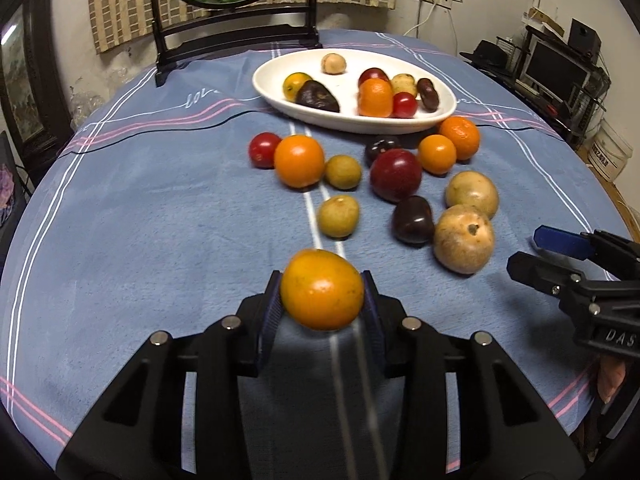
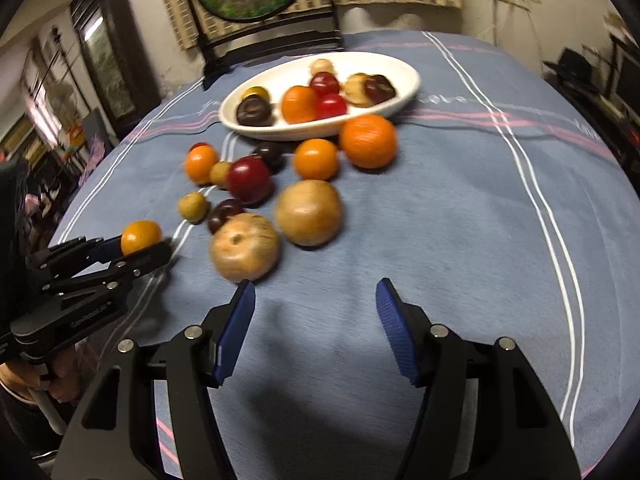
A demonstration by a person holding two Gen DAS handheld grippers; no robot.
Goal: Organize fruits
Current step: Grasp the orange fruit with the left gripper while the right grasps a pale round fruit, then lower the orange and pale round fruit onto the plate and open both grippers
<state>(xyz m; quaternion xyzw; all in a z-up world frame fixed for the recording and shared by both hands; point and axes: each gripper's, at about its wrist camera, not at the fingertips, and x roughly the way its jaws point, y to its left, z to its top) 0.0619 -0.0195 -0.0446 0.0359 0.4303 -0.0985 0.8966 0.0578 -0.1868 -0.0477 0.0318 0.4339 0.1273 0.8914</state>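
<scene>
Fruits [image 1: 396,175] crowd the table [image 1: 160,220] beside a half-filled white dish [image 1: 276,94]; left tool [image 1: 322,294] clamps a small orange [image 1: 322,289] (presumably dish-bound), right tool [image 2: 316,320] gapes empty.

Both grippers, left [image 1: 322,292] and right [image 2: 316,320], are matte black plastic frames with triangular cut-outs, silver round screws at the pivots, and ribbed blue pads [image 2: 236,332] lining the jaws; faint lettering marks one body.
</scene>
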